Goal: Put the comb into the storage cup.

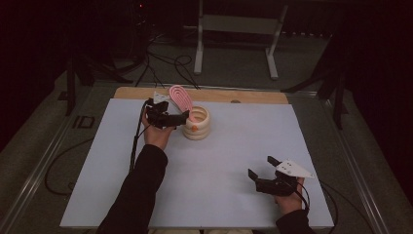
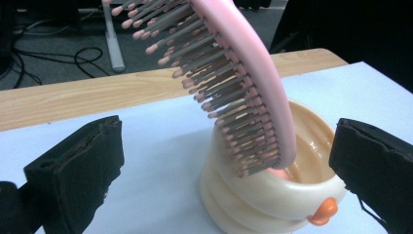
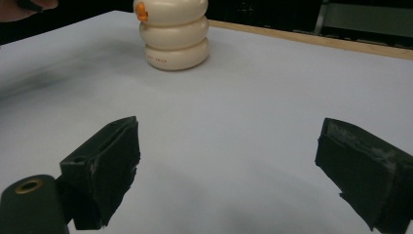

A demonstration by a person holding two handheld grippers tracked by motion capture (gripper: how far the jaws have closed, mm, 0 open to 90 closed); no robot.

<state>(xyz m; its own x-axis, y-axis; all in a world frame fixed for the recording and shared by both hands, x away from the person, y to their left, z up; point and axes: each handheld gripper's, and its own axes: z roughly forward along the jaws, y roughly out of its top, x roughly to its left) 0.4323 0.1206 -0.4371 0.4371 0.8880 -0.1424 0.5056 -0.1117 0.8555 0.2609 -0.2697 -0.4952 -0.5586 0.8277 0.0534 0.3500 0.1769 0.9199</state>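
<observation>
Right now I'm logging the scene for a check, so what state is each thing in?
pink hairbrush: standing tilted in the holder, handle end down, bristled head sticking out, not gripped.
cream ringed holder: upright on the white sheet, brush inside.
left tongs: open, jaws wide on either side of the holder, pressing nothing.
right tongs: open, empty, over the sheet away from the holder.

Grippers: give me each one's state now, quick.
Left gripper: open, holding nothing; the pink hairbrush stands in the cream cup between its jaws, untouched.
Right gripper: open, empty, over the white table.
</observation>
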